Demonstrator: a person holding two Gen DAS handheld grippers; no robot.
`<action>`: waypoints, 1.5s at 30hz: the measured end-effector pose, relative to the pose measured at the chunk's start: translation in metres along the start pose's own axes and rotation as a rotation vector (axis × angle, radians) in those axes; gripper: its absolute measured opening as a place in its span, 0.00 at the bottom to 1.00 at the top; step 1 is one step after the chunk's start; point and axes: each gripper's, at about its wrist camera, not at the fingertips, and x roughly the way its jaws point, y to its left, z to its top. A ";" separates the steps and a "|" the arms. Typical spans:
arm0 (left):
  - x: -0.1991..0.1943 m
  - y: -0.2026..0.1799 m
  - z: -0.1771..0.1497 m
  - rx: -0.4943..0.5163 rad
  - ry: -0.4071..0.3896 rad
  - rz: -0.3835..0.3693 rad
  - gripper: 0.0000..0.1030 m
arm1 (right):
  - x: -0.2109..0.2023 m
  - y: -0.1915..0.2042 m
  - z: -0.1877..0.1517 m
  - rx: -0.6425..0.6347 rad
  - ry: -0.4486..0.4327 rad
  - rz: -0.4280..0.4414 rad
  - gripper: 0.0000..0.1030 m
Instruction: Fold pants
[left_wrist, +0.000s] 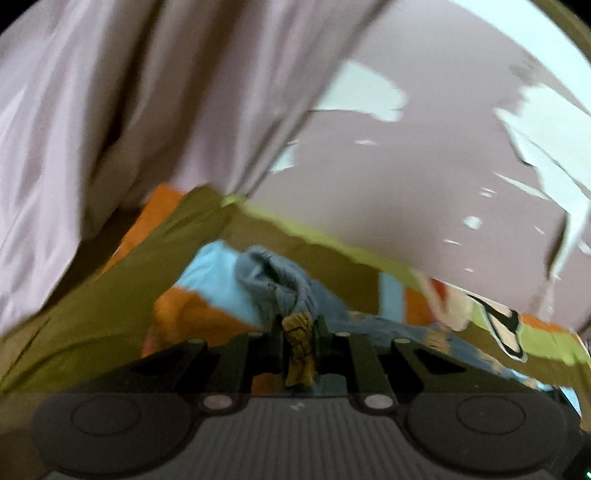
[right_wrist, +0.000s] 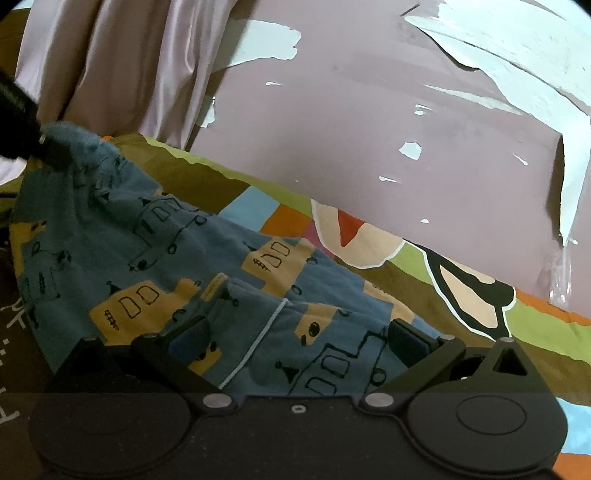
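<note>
While the left gripper (left_wrist: 299, 332) stands nearly shut, its jaws pinch a bunched fold of the pants (left_wrist: 280, 280) between them: blue cloth with a mustard patch is squeezed in the narrow gap, and the fabric rises in a crumpled ridge straight ahead of the fingertips. In the right wrist view that same gripper shows as a dark shape at the far left edge, clamped on a lifted corner of the garment.

From that raised corner the pants (right_wrist: 155, 236) run down and across the patchwork bedspread (right_wrist: 535, 325) toward the right gripper (right_wrist: 295, 339), so the long axis of the cloth appears to lie roughly from one gripper to the other, sloping from the held end to the end that rests flat. The right gripper has its jaws spread wide; the blue pads stand on either side of a stretch of printed cloth with a pale seam running between them, and they do not press on it. Whether the pads touch the fabric below cannot be told.

Beyond the bed stand a peeling mauve wall (right_wrist: 369, 129) and a pale curtain (right_wrist: 122, 66).

My judgement is that the coming move turns on this: the left side already has its end, while the near end lies directly under and ahead of the right gripper, which needs only to close on it before both ends can be carried together.
</note>
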 end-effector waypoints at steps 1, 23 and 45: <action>-0.002 -0.010 0.002 0.037 -0.003 -0.038 0.15 | 0.000 -0.001 0.001 0.000 -0.005 0.004 0.99; 0.035 -0.236 -0.099 0.713 0.247 -0.551 0.35 | -0.093 -0.157 -0.081 0.179 -0.019 -0.210 0.99; 0.031 -0.227 -0.139 0.901 0.181 -0.499 0.09 | -0.054 -0.157 -0.058 0.492 0.036 0.253 0.24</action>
